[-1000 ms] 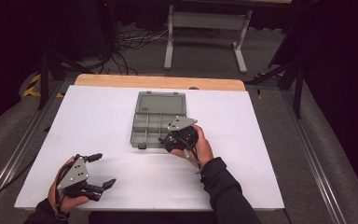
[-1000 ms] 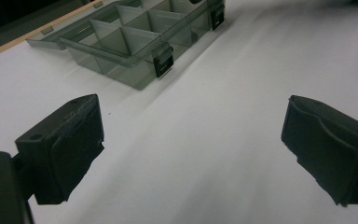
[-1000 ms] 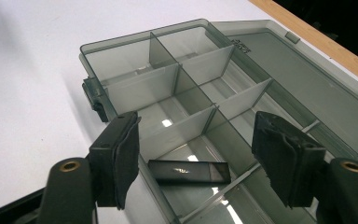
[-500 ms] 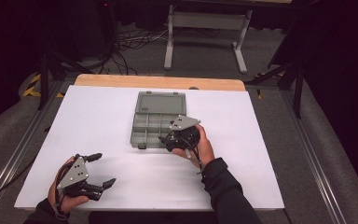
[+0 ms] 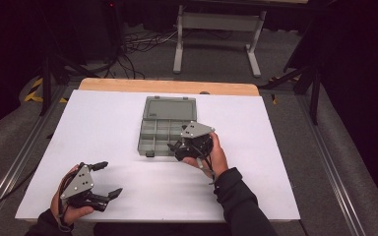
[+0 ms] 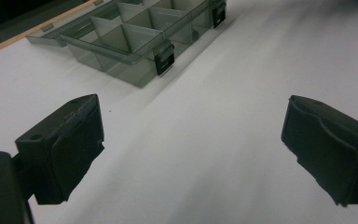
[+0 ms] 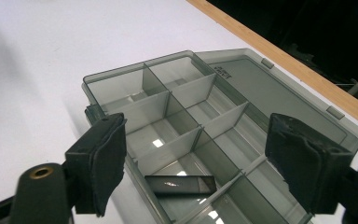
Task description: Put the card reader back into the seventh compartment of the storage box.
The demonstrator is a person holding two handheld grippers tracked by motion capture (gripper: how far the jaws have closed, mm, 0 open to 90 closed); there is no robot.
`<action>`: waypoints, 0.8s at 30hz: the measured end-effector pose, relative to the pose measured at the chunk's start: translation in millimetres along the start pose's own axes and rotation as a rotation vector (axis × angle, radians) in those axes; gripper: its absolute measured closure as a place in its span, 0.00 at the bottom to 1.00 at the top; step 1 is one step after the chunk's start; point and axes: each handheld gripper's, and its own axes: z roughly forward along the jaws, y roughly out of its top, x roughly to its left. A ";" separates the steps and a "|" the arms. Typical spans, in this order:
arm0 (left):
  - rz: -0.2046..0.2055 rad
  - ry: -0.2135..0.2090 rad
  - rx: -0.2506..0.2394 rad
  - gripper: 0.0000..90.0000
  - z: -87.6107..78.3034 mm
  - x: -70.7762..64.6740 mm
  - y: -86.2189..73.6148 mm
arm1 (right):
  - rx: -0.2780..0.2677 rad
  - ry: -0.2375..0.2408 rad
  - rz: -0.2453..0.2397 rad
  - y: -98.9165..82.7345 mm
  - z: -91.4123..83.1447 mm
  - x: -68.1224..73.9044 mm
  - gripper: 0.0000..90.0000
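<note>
Looking down from the high view, I see the smoky grey translucent plastic organiser box lying open near the middle of the white-covered table, its flat lid folded back toward the table's far wooden edge. My right hand-held gripper sits at the box's near right corner, its grey three-cornered plate on top, with the person's right hand wrapped around it from behind.

From the right gripper view, the jaws stand apart above the near compartments; they have just been opening, and nothing is pressed between the pads. Below and between them a small dark flat rectangular divider piece lies loose and tilted in one compartment of the box, touching neither pad. The other compartments that I can see show only bright reflections on their floors.

My left hand-held gripper is well apart from the box, low at the near left corner of the table, held in the person's left hand. In the left gripper view its jaws are spread wide over bare white table with nothing between them, and the box, with its two black latches, lies farther off.
</note>
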 end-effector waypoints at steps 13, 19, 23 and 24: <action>0.001 0.004 0.004 0.07 0.0 0.4 -0.3 | -0.068 -0.032 0.060 -2.9 -10.9 0.2 0.14; 0.000 0.002 0.006 0.07 0.7 0.1 -0.5 | -0.101 -0.047 0.081 -5.4 -15.7 1.6 0.13; 0.008 0.003 0.012 0.07 0.8 -0.3 -0.5 | -0.115 -0.040 0.102 -7.0 -20.6 2.4 0.13; 0.007 0.004 0.009 0.07 0.6 -0.2 -0.5 | -0.115 -0.036 0.102 -7.4 -21.3 3.0 0.13</action>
